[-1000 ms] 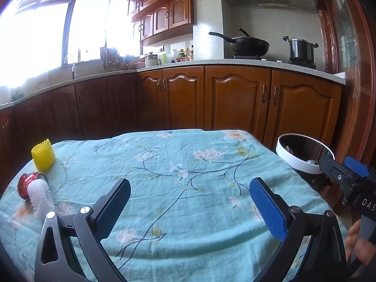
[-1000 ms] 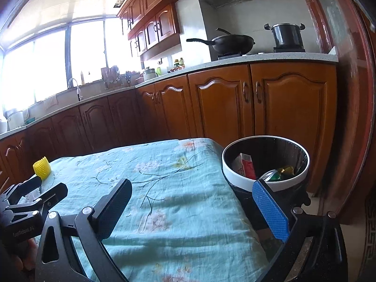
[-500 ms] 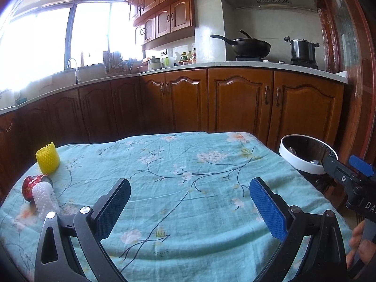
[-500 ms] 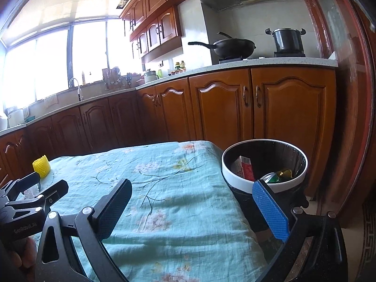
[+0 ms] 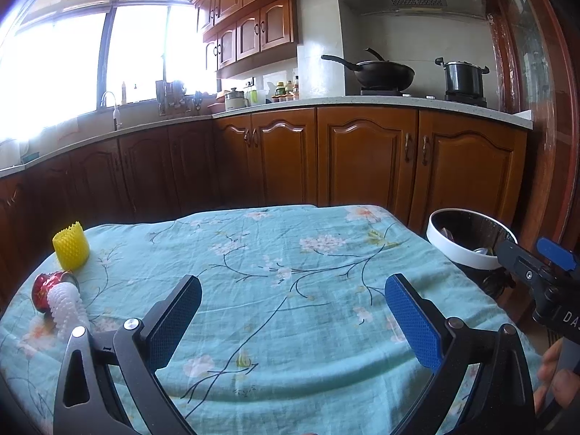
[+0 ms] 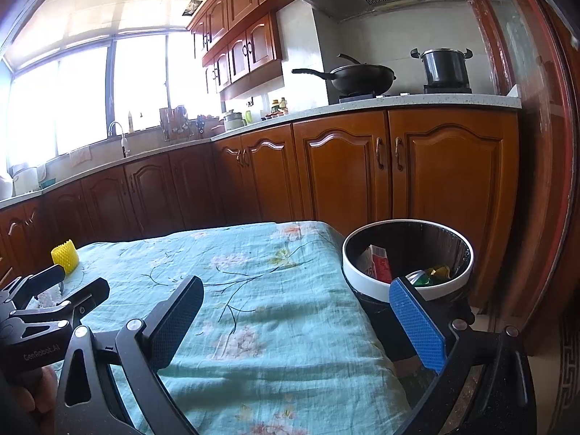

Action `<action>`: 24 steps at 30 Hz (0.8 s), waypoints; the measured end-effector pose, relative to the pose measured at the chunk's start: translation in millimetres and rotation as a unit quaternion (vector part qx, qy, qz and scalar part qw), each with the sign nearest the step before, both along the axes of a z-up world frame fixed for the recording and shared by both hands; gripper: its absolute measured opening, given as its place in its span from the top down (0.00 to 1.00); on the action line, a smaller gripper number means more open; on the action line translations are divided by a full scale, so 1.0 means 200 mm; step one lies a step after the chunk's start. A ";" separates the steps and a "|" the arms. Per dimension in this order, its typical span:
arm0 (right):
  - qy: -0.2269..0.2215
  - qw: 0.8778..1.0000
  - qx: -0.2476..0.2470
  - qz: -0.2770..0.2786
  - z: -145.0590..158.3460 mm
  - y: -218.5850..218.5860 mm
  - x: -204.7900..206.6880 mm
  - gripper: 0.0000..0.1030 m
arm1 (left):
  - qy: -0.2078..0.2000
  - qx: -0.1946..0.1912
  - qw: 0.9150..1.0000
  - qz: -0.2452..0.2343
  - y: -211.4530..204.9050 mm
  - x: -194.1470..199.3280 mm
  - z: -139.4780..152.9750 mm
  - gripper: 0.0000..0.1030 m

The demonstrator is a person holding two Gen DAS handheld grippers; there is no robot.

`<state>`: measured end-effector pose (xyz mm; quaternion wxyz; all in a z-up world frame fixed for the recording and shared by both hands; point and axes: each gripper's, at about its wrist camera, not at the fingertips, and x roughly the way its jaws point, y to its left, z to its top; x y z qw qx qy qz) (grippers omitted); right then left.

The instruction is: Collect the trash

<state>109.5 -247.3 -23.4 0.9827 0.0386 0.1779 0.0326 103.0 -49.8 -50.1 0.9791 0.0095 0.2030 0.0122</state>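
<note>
While both claws hover empty above the table, the trash sits at the table's left edge: a yellow foam net sleeve [image 5: 71, 245] standing upright near the far left corner, and nearer along that edge a white foam net sleeve [image 5: 67, 308] lying on its side, touching a red crumpled wrapper [image 5: 45, 288] just behind it. The yellow one is short and ribbed w/ a jagged top rim; the white one is knobbly and tube-shaped; the red item is shiny w/ white print, too small to read.

Left gripper [image 5: 295, 320] is spread wide, nothing between its pads, over the near middle of the table. Right gripper [image 6: 299, 320] is likewise spread wide and empty, over the table's near right corner, w/ its blue pad overlapping the bin in view.

A black trash bin [image 6: 373, 282] w/ a white rim stands on the floor just beside the table's right edge; inside are a red-and-white carton [image 6: 377, 264] and something green.

The table carries a teal floral tablecloth [image 5: 282, 264], slightly wrinkled. Around it: brown wood cabinets [image 5: 366, 152], a pale countertop w/ a wok [image 5: 384, 72] and a pot [image 5: 464, 78] under a range hood, bright windows at left.
</note>
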 end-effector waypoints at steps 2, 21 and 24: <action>0.000 1.000 0.001 0.000 0.00 0.00 0.00 0.00 | -0.001 0.000 1.000 -0.002 0.00 0.00 0.00 0.01; 0.003 1.000 0.007 0.000 0.00 -0.01 0.00 0.00 | -0.004 -0.001 1.000 -0.005 0.00 -0.01 -0.01 0.01; 0.003 1.000 0.007 0.001 0.00 -0.01 -0.01 0.00 | -0.003 -0.001 1.000 -0.005 0.00 -0.01 -0.01 0.01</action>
